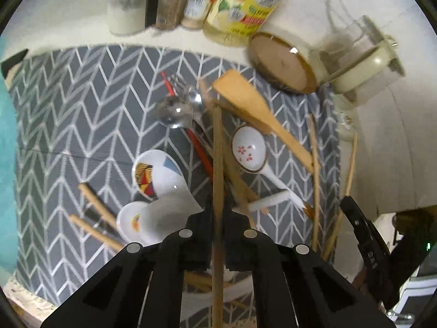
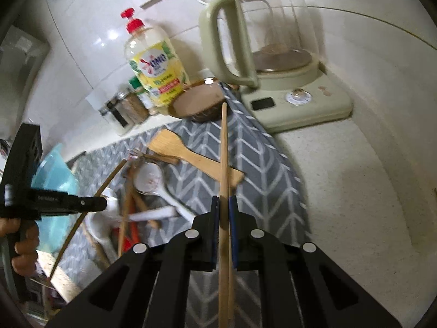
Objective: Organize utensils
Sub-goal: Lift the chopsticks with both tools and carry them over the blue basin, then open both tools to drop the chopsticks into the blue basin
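A pile of utensils lies on a grey chevron cloth (image 1: 68,125): a wooden spatula (image 1: 245,104), a metal spoon (image 1: 174,112), a flowered ceramic spoon (image 1: 250,149), patterned ceramic spoons (image 1: 153,172), red chopsticks (image 1: 200,150) and several wooden chopsticks. My left gripper (image 1: 218,218) is shut on a wooden chopstick (image 1: 217,150) and holds it above the pile. My right gripper (image 2: 224,205) is shut on another wooden chopstick (image 2: 224,142), over the cloth's right part (image 2: 262,147). The left gripper (image 2: 90,204) shows at the left of the right wrist view with its chopstick (image 2: 109,180).
Spice jars (image 1: 169,2), a yellow soap bottle (image 2: 155,65) and a round wooden-rimmed dish (image 2: 199,104) stand at the back by the tiled wall. A green glass kettle on its base (image 2: 275,63) stands at the back right. A blue bowl (image 2: 54,175) is at the left.
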